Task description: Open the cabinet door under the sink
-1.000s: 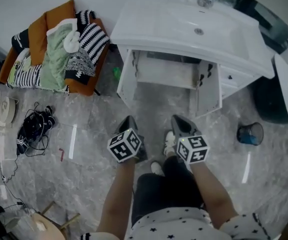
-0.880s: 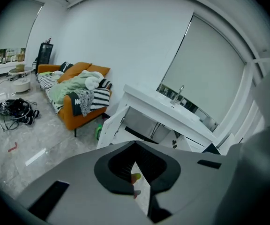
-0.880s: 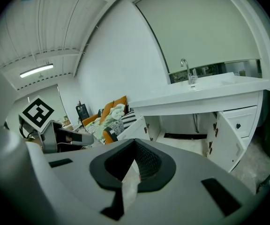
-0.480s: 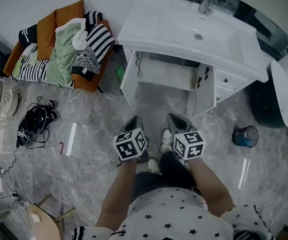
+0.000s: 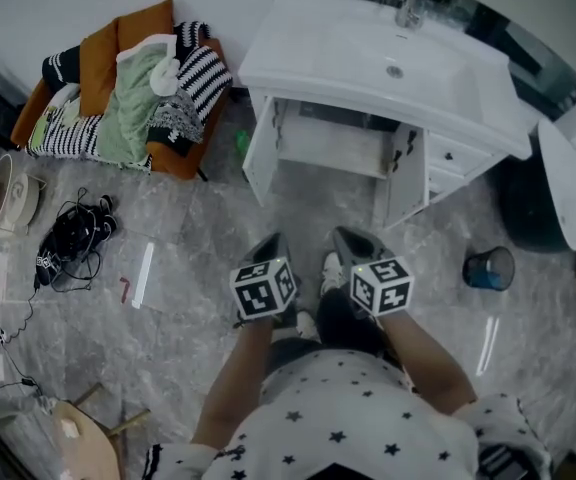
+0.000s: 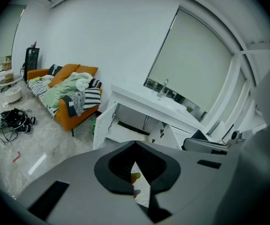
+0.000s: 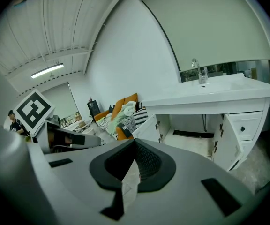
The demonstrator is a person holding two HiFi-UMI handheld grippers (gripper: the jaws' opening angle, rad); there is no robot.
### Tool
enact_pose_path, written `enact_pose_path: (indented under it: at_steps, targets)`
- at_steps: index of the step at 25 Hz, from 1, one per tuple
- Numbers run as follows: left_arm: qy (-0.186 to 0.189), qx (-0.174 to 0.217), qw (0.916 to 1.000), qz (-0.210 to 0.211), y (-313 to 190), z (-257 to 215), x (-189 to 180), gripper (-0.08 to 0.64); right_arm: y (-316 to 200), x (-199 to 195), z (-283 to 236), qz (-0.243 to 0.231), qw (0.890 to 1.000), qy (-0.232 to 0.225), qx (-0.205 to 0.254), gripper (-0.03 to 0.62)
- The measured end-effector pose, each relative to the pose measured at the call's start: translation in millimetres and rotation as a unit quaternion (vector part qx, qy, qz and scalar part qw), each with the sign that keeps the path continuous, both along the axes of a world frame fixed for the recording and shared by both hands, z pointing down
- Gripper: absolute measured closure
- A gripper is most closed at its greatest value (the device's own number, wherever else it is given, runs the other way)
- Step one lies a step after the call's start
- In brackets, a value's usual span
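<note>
We find both cabinet doors (image 5: 259,152) under the sink (image 5: 388,56) standing open; left tongs (image 5: 272,245) and right tongs (image 5: 347,239) closed, empty.

Orange sofa (image 5: 109,46); grey marble floor (image 5: 193,243)

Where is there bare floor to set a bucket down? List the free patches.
Free: the floor in front of the open left door and right door, and the stretch from the right door to the blue bin. Crowded: the left side, with the cable tangle, a round container and the clothes-heaped sofa.
</note>
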State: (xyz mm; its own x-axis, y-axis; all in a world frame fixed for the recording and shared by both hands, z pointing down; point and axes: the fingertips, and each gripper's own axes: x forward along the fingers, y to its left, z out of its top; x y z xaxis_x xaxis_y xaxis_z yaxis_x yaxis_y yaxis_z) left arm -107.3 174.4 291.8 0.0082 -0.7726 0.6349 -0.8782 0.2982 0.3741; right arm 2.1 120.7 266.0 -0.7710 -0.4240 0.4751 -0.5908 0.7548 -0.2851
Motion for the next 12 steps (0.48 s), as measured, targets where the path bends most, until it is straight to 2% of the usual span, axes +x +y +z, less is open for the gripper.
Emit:
enact_pose_path:
  at_steps: [12]
  targets:
    - [0.005, -0.002, 0.9998, 0.018, 16.6, -0.3, 18.5, 0.555, 14.5, 4.0, -11.9, -0.001, 1.000, -0.012, 0.004, 0.584]
